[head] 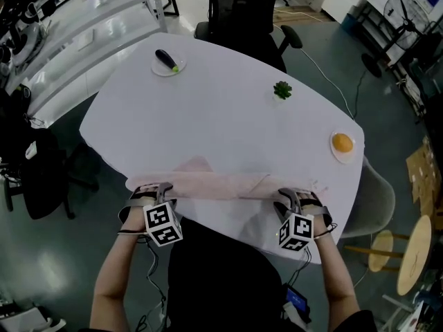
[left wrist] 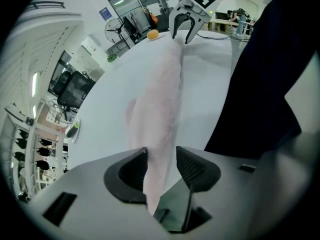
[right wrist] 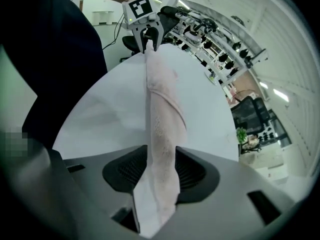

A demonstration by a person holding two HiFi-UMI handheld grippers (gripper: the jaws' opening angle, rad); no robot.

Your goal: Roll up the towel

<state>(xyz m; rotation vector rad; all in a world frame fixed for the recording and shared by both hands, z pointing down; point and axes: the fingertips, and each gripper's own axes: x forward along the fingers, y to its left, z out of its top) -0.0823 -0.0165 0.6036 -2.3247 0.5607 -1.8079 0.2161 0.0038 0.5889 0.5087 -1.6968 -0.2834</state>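
Towel (head: 221,185) ends sit partly hidden inside left tool (left wrist: 161,156) and right tool (right wrist: 161,156), both parted.

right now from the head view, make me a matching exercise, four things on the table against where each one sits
Things:
A towel
B orange
C small green plant
D dark stick-like object

Places on the table:
1 far left
2 along the near edge
3 right edge
4 far side, right of centre

Pairs: A-2, B-3, C-4, D-1
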